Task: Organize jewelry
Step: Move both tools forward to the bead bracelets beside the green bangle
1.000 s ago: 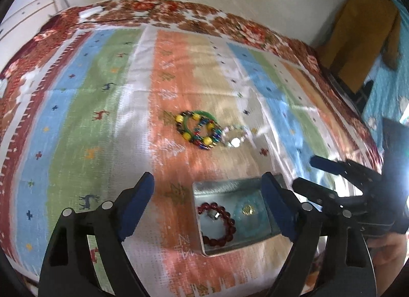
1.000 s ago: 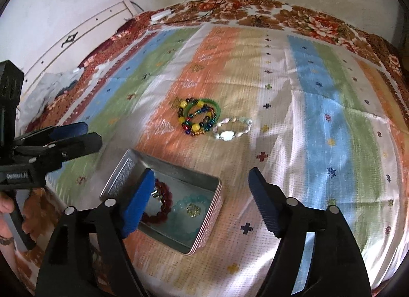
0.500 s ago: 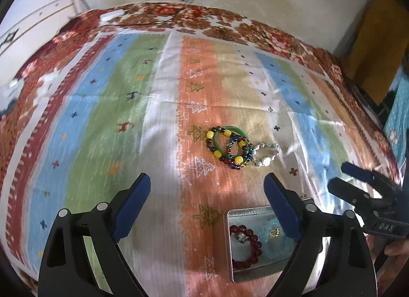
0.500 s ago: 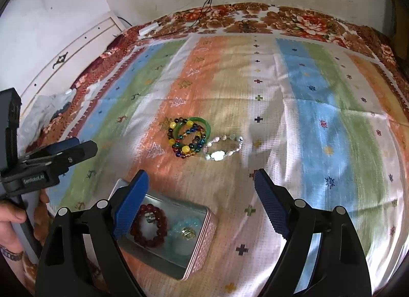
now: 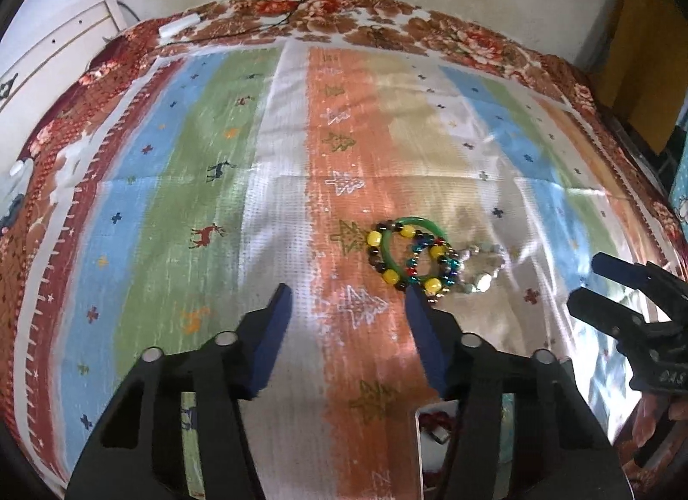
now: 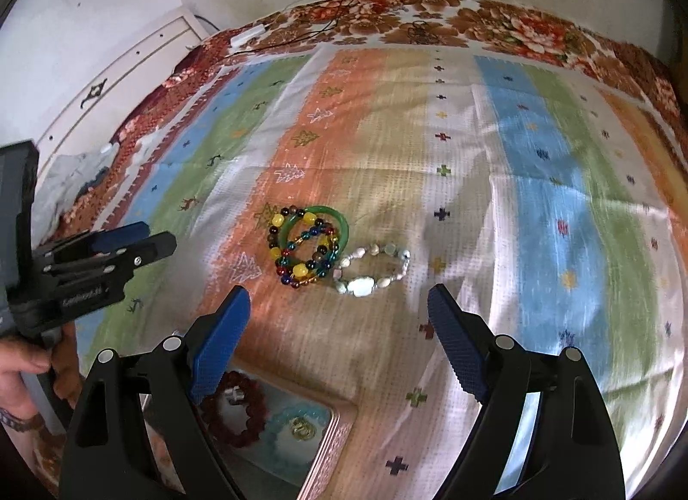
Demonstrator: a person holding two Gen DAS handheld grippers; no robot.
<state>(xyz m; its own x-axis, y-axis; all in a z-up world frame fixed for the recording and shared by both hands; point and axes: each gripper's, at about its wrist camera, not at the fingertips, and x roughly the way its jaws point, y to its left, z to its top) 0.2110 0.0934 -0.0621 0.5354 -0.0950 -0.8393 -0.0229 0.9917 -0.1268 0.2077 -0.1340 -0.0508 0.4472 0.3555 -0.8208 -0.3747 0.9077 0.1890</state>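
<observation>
Claws first: your left claw (image 5: pixel 346 298) has just been narrowing and now stands about half open with nothing between its blue pads, hanging over the orange stripe just short of the pile; your right claw (image 6: pixel 337 300) is spread wide and empty, the pale bracelet (image 6: pixel 372 270) lying beyond its gap. Out from there, the green bangle (image 5: pixel 415 250) lies flat on the striped cloth (image 5: pixel 172 199), tangled with two bead strings, one with fat yellow beads (image 5: pixel 389 274), one of small mixed colours (image 6: pixel 307 265), all touching. You'll likely find that bangle stiff, smooth and slippery, maybe brittle, so pinch across its rim where no beads cross it. The bead strings look light and floppy; grab a bunch of beads, not one, and expect neighbours to drag along. The pale one sits just beside the pile and looks easiest. The tin (image 6: pixel 333 444) near you already holds a dark red bracelet (image 6: pixel 234 409) and a pale blue one.
</observation>
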